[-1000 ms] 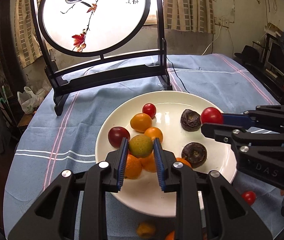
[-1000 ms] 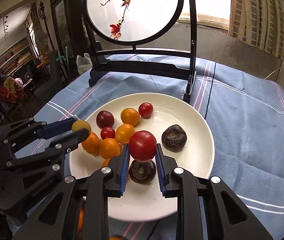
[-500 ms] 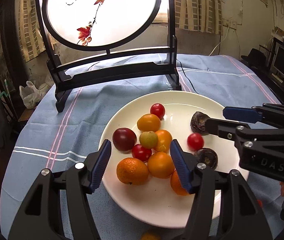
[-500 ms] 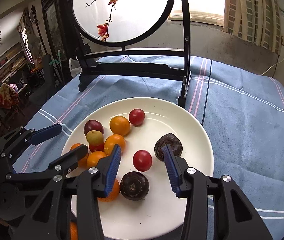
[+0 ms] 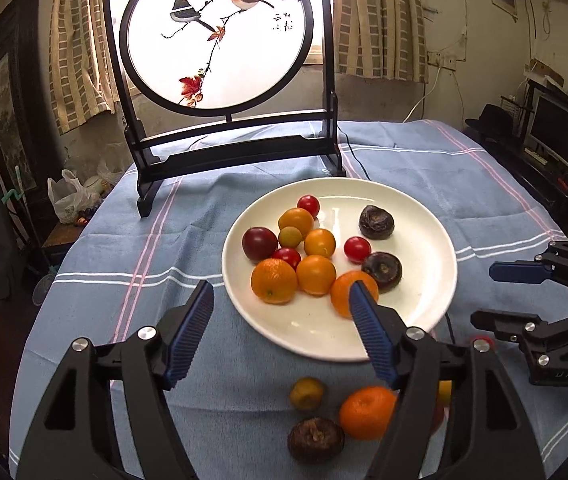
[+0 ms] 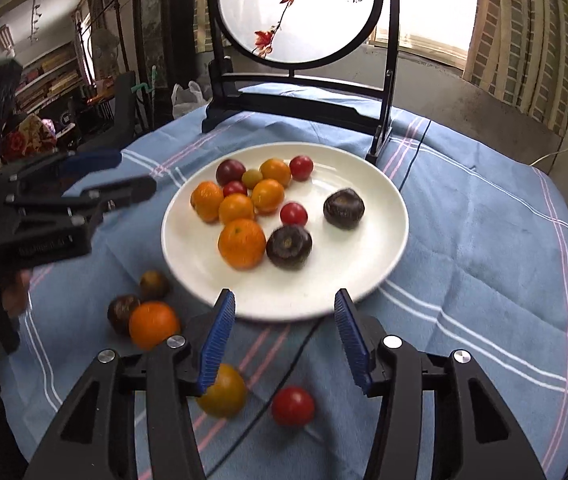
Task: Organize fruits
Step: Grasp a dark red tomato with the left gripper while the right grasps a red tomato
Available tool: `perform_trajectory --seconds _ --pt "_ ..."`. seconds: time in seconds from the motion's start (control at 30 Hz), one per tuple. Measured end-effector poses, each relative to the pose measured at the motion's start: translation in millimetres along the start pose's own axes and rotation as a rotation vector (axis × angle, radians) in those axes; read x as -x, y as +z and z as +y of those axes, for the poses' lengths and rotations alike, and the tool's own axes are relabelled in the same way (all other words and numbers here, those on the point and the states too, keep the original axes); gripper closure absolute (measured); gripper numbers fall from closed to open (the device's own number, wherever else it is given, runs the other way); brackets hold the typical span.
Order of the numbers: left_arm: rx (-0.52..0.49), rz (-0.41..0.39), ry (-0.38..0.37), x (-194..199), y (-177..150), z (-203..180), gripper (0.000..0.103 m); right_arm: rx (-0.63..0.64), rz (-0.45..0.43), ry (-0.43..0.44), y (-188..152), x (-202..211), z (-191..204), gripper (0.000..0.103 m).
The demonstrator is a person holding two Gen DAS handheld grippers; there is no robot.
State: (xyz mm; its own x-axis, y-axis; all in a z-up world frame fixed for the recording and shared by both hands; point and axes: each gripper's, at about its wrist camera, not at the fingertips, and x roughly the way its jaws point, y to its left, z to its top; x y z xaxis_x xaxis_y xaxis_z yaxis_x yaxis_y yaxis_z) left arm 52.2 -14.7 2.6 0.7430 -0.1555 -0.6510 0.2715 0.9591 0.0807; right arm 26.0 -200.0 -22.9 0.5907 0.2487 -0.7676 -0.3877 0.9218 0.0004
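Note:
A white plate (image 5: 424,312) (image 6: 348,280) on the blue cloth holds several oranges, red tomatoes and dark brown fruits. My left gripper (image 5: 282,332) is open and empty, above the plate's near edge. My right gripper (image 6: 284,340) is open and empty, just short of the plate's near rim. On the cloth in front of the plate lie an orange (image 5: 366,412) (image 6: 154,324), a dark fruit (image 5: 316,438) (image 6: 122,312), a small yellow-green fruit (image 5: 306,393) (image 6: 154,284), a yellow-orange fruit (image 6: 224,392) and a red tomato (image 6: 292,405).
A black-framed round bird screen (image 5: 220,36) (image 6: 300,12) stands behind the plate. A black cable (image 6: 412,152) runs across the cloth and under the plate. The round table's edges drop off at left and right, with furniture beyond.
Both grippers let go of their fruit, a yellow-green one and a red tomato, onto the plate, opened wide and pulled back toward the near side. Loose fruits on the cloth came into view.

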Motion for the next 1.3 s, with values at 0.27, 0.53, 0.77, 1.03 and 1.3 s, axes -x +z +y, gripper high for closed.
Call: perform_trajectory --seconds 0.27,0.53,0.77,1.03,1.3 --pt "-0.006 0.019 -0.046 34 -39 -3 0.033 0.084 0.115 -0.067 -55 -12 1 0.051" --pt "-0.103 0.08 -0.152 48 -73 -49 0.033 0.14 0.131 -0.065 -47 -29 12 0.074" --pt "-0.103 0.151 -0.18 36 -93 -79 0.038 0.108 0.088 -0.067 -53 -7 4 0.075" --pt "-0.017 0.204 -0.126 0 -88 -91 0.049 0.074 0.066 -0.059 -62 10 -6 0.075" --pt "-0.06 0.182 -0.102 -7 -80 -102 0.052 0.065 0.058 -0.046 -65 12 -6 0.075"
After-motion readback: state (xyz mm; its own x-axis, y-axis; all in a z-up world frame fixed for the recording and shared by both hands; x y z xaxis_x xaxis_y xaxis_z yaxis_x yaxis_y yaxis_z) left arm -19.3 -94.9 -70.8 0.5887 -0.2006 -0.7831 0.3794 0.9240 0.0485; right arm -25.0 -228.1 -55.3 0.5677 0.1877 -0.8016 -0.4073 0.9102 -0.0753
